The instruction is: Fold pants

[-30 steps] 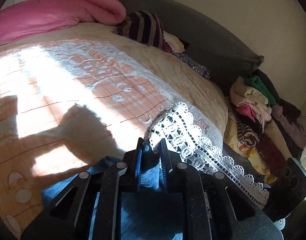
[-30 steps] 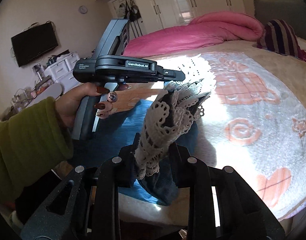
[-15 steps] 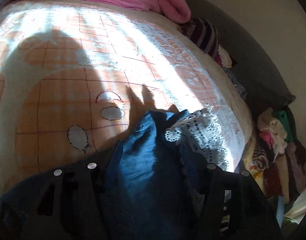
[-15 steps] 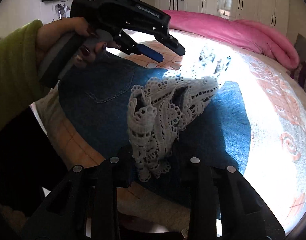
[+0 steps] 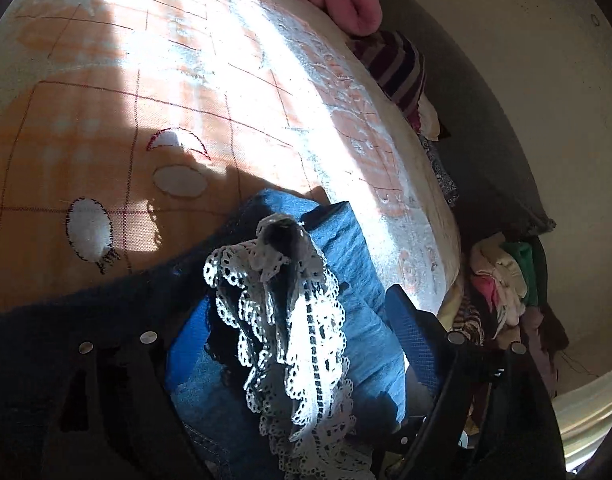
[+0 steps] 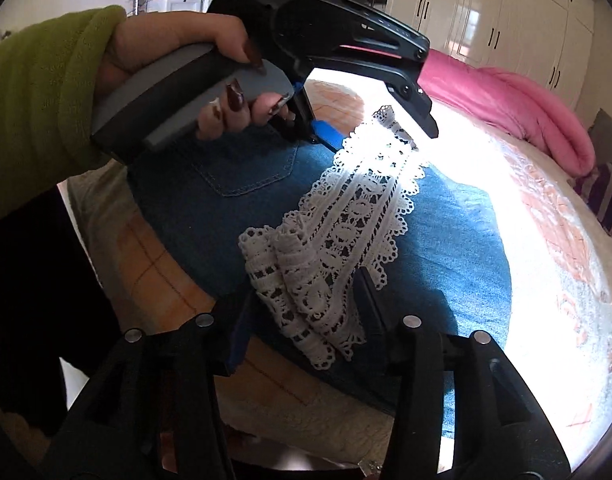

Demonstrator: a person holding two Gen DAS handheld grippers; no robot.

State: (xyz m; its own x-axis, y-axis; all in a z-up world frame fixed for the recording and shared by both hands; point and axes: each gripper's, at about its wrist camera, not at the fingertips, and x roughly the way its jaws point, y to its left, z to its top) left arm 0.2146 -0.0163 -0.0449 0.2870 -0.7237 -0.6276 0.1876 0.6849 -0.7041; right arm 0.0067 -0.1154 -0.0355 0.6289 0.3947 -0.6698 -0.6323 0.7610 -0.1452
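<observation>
Both grippers (image 5: 289,340) (image 6: 301,320) released over blue denim pants (image 6: 446,248) with white lace trim (image 6: 346,240); right view alone shows back pocket (image 6: 241,172), left hand (image 6: 185,68).

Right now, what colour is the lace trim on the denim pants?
White openwork lace trim on the blue denim pants; it shows best in the right wrist view.

pants (image 6: 446,240) — matt denim | trim (image 6: 338,232) — openwork lace | blanket (image 5: 233,92) — fuzzy
</observation>
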